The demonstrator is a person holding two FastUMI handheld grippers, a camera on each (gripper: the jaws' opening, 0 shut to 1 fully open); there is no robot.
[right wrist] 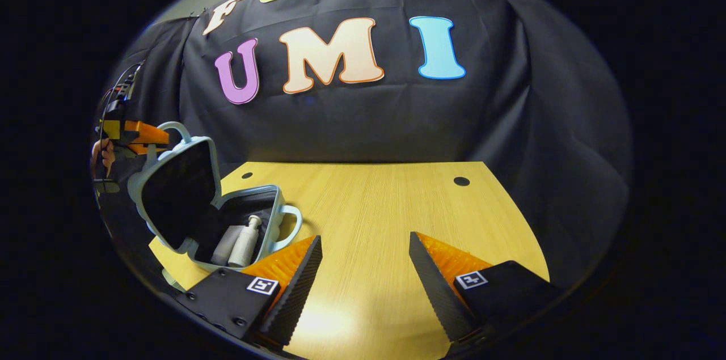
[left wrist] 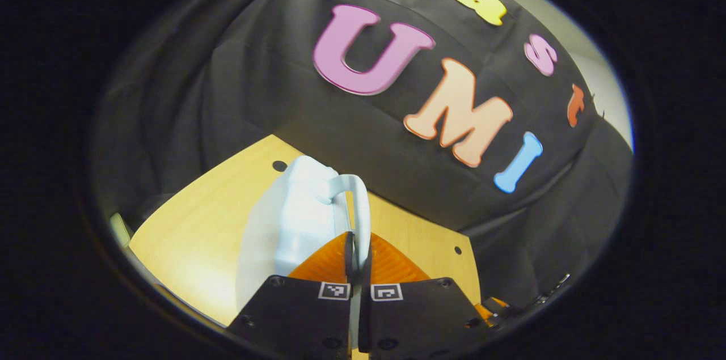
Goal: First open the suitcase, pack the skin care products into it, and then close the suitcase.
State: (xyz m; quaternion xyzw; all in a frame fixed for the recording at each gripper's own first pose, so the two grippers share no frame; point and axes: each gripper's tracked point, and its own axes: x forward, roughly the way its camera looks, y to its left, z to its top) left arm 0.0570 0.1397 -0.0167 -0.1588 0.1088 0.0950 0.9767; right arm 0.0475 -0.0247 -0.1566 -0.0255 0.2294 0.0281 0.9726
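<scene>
The suitcase [right wrist: 210,207] stands open at the left end of the wooden table [right wrist: 385,218], its base flat on the surface and its lid [right wrist: 176,193] raised on the hinge side, leaning away from the base toward the left. Inside the base lie the skin care products [right wrist: 241,244]: a pump bottle and a tube side by side, their long axes running front to back in the right gripper view. With the products already in the case, the remaining step appears to be closing it. The left gripper [left wrist: 357,255] has its two fingers pressed together on the lid handle [left wrist: 357,207], a pale loop rising from the top edge of the lid; the right gripper view shows the same gripper, and the hand holding it, up at that handle [right wrist: 176,130]. The relation that governs the coming move is the hinge line: the lid must swing from its raised position down and toward the right, over the base, so the left gripper is the nearer and the better placed one to carry it. The right gripper [right wrist: 366,269] hovers over bare table with its fingers spread wide and nothing between them; the suitcase lies to its left, near its left finger, whether touching or just apart cannot be told.
</scene>
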